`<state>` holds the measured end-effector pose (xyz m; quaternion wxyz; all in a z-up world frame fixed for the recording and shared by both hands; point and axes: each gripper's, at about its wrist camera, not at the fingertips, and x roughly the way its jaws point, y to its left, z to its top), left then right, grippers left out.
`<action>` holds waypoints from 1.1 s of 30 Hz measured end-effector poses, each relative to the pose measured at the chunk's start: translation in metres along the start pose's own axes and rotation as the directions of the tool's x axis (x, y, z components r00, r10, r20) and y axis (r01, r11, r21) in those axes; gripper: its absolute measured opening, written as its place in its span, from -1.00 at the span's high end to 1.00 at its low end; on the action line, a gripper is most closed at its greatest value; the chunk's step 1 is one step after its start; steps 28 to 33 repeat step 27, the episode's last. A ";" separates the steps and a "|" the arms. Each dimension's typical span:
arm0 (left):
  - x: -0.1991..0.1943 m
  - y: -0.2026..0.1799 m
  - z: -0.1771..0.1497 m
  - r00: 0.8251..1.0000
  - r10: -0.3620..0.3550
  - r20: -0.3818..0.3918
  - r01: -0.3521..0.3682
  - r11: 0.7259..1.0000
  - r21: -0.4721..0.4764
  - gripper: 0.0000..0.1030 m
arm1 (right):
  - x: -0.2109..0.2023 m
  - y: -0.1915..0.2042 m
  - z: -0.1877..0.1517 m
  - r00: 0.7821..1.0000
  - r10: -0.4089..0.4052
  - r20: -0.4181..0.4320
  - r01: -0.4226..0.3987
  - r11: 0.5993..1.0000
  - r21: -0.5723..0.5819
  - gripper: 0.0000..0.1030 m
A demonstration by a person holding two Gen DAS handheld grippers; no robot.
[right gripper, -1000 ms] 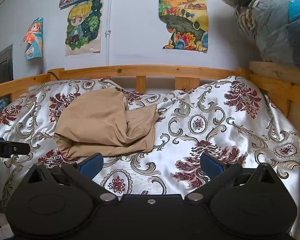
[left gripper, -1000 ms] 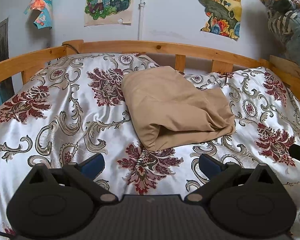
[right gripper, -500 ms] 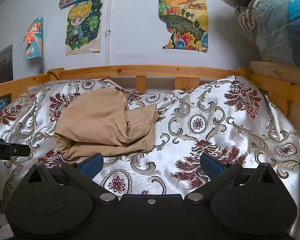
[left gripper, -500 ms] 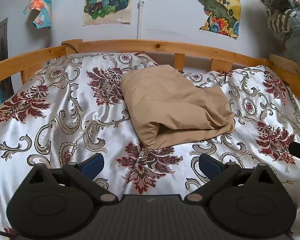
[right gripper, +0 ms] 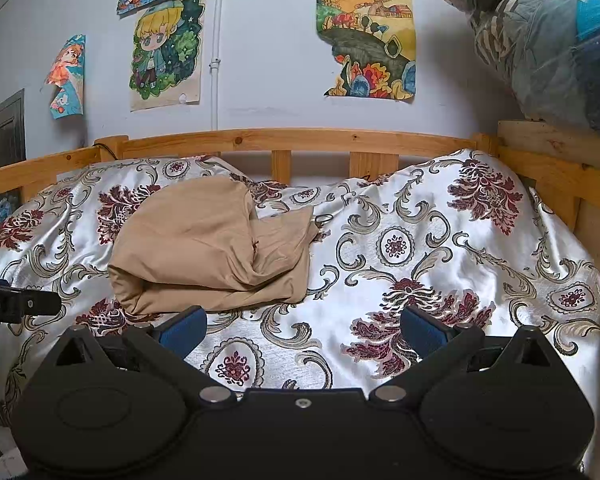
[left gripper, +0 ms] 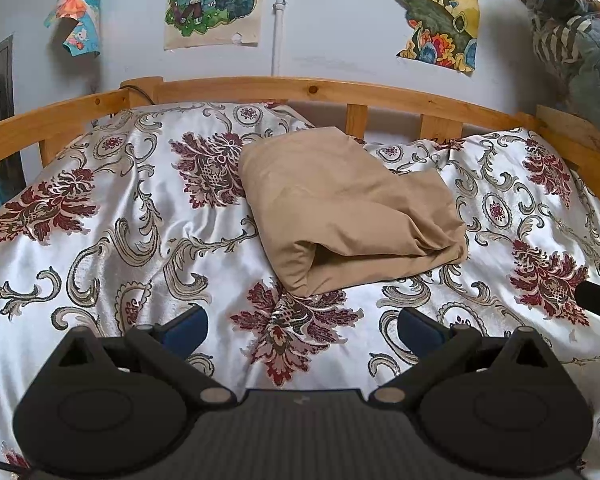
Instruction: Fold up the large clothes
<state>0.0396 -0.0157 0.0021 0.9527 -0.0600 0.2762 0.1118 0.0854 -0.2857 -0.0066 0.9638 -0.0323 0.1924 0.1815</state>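
Note:
A tan garment (left gripper: 348, 216) lies folded into a thick bundle in the middle of the bed, its open fold facing me. In the right wrist view the same garment (right gripper: 212, 248) sits to the left. My left gripper (left gripper: 302, 326) is open over the bedspread, just short of the bundle's near corner, holding nothing. My right gripper (right gripper: 304, 328) is open too, empty, with its left blue fingertip (right gripper: 182, 326) close to the bundle's near edge. The other gripper's tip (right gripper: 16, 304) shows at the left edge of the right wrist view.
A silver bedspread with dark red flowers (left gripper: 100, 224) covers the bed. A wooden rail (left gripper: 260, 88) runs along the back and sides. Posters (left gripper: 212, 0) hang on the wall. A clear bag of clothes (right gripper: 548, 36) is piled at the upper right.
The left gripper has shifted very slightly; the garment and the right gripper look unchanged. Both grippers stay open.

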 end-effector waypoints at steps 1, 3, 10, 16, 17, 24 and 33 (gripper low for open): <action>0.001 0.000 0.000 1.000 0.002 -0.003 -0.002 1.000 0.001 -0.99 | 0.001 0.000 -0.001 1.000 -0.001 -0.004 0.001 1.000 0.003 -0.99; 0.003 0.001 -0.001 1.000 0.006 -0.013 -0.006 1.000 0.001 -0.99 | 0.003 0.000 -0.002 1.000 -0.011 -0.016 0.011 1.000 0.004 -0.99; 0.010 0.000 -0.006 0.997 0.015 -0.070 -0.014 1.000 0.010 -0.99 | 0.006 0.001 -0.003 0.999 -0.027 -0.039 0.027 1.000 0.003 -0.99; 0.010 -0.003 -0.007 0.997 0.025 -0.076 -0.022 0.999 0.039 -0.99 | 0.006 0.001 -0.003 0.999 -0.024 -0.045 0.024 1.000 0.007 -0.99; 0.011 -0.004 -0.007 0.997 0.027 -0.077 -0.024 0.999 0.045 -0.99 | 0.006 0.001 -0.003 0.999 -0.024 -0.045 0.024 1.000 0.007 -0.99; 0.016 -0.010 -0.010 0.993 0.043 -0.109 -0.034 0.996 0.078 -0.99 | 0.007 0.001 -0.003 0.998 -0.017 -0.054 0.019 0.999 0.026 -0.99; 0.020 -0.013 -0.011 0.991 0.044 -0.124 -0.032 0.995 0.090 -0.99 | 0.009 0.001 -0.002 0.997 -0.027 -0.074 0.030 0.999 0.032 -0.99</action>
